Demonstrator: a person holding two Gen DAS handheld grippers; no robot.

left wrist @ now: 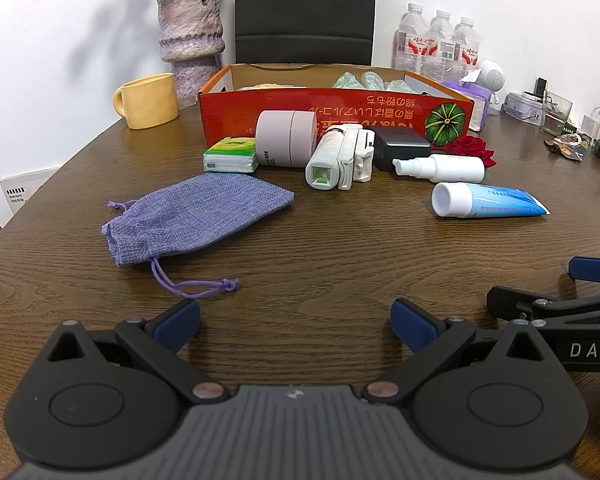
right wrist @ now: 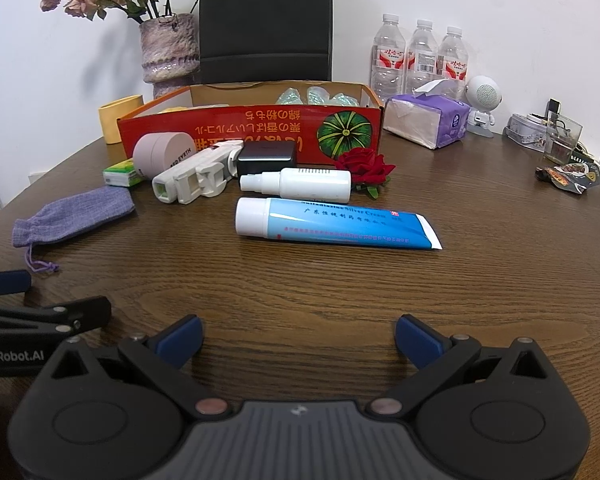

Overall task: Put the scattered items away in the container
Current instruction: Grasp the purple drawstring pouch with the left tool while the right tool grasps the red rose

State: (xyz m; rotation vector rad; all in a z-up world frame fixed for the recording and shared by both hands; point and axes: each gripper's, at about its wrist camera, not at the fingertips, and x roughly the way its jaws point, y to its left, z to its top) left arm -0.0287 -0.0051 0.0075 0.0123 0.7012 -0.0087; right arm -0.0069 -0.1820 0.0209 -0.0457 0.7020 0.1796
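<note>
A red cardboard box point(left wrist: 332, 114) point(right wrist: 248, 130) stands open at the back of the table, with a few wrapped items inside. In front of it lie a purple drawstring pouch point(left wrist: 196, 212) point(right wrist: 76, 216), a green tissue pack point(left wrist: 231, 155), a pink jar point(left wrist: 286, 138) point(right wrist: 160, 154), a white device point(left wrist: 338, 158) point(right wrist: 196, 178), a black charger point(left wrist: 400, 146) point(right wrist: 266, 158), a white spray bottle point(left wrist: 444, 168) point(right wrist: 300, 184), a blue cream tube point(left wrist: 488, 202) point(right wrist: 332, 224) and a red rose point(left wrist: 470, 148) point(right wrist: 366, 166). My left gripper point(left wrist: 295, 322) and right gripper point(right wrist: 298, 338) hover open and empty near the table's front.
A yellow mug point(left wrist: 148, 100), a vase of dried flowers point(left wrist: 190, 40), a black chair back point(left wrist: 304, 12), water bottles point(left wrist: 440, 40), a purple tissue pack point(right wrist: 428, 120), a small white speaker point(right wrist: 482, 100) and clutter at the far right point(right wrist: 560, 152) stand behind and beside the box.
</note>
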